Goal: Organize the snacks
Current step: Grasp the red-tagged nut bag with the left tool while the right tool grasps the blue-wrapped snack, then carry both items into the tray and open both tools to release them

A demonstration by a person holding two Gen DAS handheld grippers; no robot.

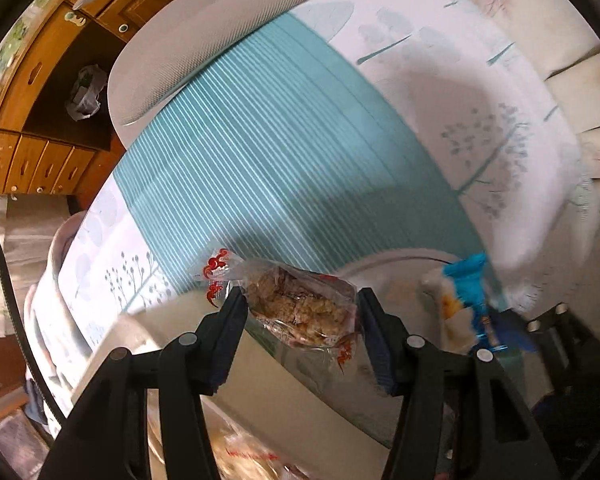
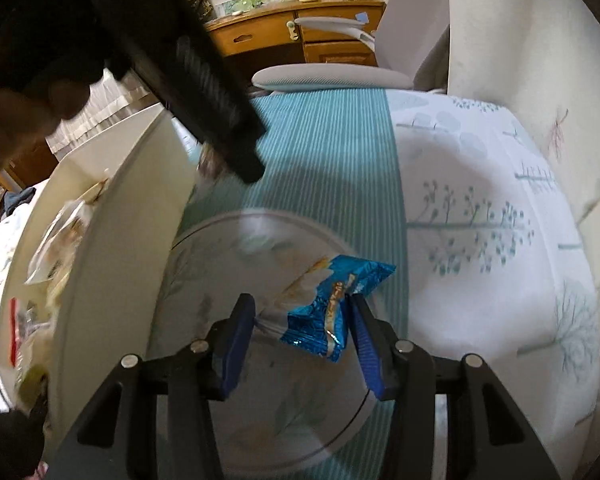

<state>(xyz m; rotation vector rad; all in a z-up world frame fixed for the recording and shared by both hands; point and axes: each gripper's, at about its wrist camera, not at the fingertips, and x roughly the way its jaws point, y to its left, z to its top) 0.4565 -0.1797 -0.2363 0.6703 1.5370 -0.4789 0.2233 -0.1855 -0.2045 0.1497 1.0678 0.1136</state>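
My left gripper (image 1: 300,304) is shut on a clear-wrapped brown crispy snack (image 1: 300,308) with red print, held above the edge of a white box (image 1: 260,364). My right gripper (image 2: 302,320) is shut on a blue and white snack packet (image 2: 324,304), held over a clear round plate (image 2: 228,320) on the bed. The blue packet (image 1: 470,292) and the plate (image 1: 388,268) also show at the right of the left wrist view. The left gripper body (image 2: 204,80) crosses the upper left of the right wrist view.
The white box (image 2: 112,264) holds several wrapped snacks (image 2: 56,240). A teal striped and floral bedsheet (image 2: 480,220) covers the bed. A grey office chair (image 2: 332,76) and a wooden desk (image 2: 300,32) stand beyond. A cream wall (image 2: 520,60) is at the right.
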